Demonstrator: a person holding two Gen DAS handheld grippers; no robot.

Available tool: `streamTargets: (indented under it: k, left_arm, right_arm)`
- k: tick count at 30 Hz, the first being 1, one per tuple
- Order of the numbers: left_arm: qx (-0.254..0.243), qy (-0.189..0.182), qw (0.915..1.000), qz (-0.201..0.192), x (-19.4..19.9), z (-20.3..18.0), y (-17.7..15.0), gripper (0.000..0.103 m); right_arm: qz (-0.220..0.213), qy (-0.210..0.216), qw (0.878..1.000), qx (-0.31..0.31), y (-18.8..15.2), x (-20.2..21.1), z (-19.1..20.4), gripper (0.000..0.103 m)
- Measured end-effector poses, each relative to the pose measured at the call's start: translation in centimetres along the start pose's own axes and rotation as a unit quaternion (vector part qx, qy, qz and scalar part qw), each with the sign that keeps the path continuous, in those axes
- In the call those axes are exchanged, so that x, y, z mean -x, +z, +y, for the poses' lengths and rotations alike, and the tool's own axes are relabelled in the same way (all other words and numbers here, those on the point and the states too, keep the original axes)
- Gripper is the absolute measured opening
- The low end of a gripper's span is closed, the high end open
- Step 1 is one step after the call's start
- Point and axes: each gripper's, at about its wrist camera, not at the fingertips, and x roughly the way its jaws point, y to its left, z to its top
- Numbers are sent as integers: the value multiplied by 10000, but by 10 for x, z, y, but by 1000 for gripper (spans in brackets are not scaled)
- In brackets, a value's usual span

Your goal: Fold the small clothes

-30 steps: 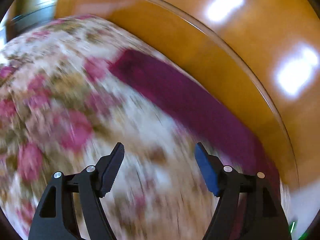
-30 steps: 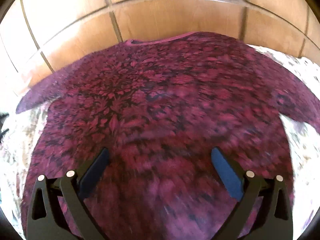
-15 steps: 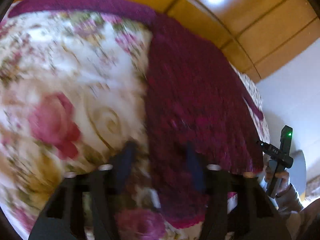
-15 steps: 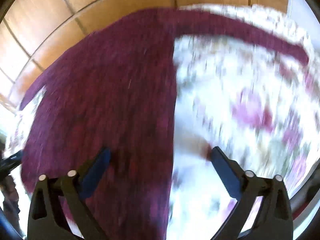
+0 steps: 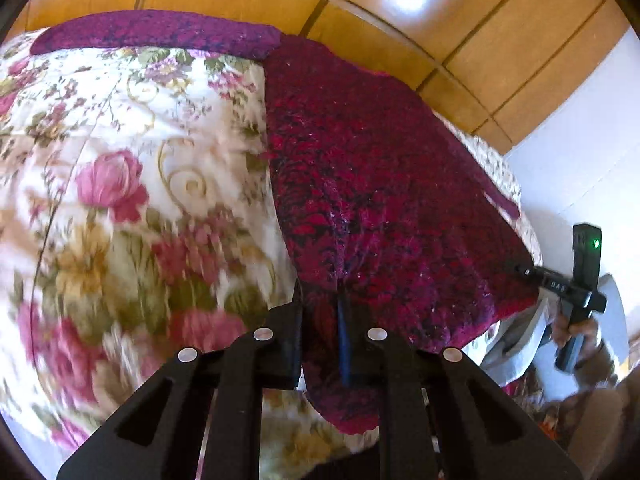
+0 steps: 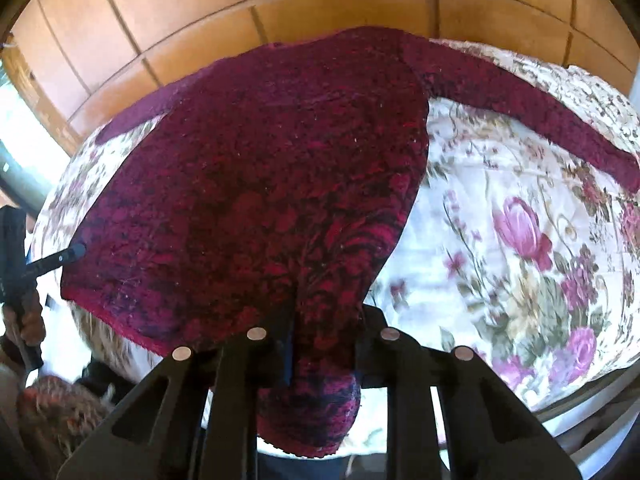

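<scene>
— Burgundy, deep and mottled with brighter red and near-black: that is the sweater (image 6: 264,184) as I see it, a fuzzy knit with a leafy, floral figure worked through it and a plain red band along the hem.

— Where does it lie?

— Spread flat on a bedspread (image 5: 120,184) printed with pink roses and green leaves on white, with wooden panelling (image 6: 320,8) behind. One long sleeve runs out straight along the far edge of the bed; in my right view the other shows as a short dark strip at the far left.

— And your jaws?

— My left gripper (image 5: 320,320) has just been closing, and its two fingers now pinch a fold of the knit at one lower corner, the cloth puckering between them and hanging below in a rounded flap. My right gripper (image 6: 324,332) has likewise just been closing and is clamped on the opposite corner; the fabric bunches thickly there and droops between my arms.

— Can each see the other?

— Yes. From the left view the right one sits at the hem's far end, a hand (image 5: 580,332) wrapped round its handle.
</scene>
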Motion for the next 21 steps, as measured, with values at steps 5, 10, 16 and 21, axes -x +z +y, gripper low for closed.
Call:
streamTargets:
  k: [5,10,16,21]
  left_arm:
    - [64,75,9994,336,-8,-2,-10,14]
    - [-119,60,9994,310,2,-3,14,31]
    - [412,413,9974,-434,13,12,56,51]
    - [493,757,9932,-738,-10,-3,86,51]
  right_arm:
    - [259,62,9989,-391,-13,-9,-27,18]
    - [234,175,9968,-745,-7,-2,-42,73]
    - [-777,168,9708,-2265,14,31,-122,87]
    - [-1391,47,9177,-3720,28,31,-205,68]
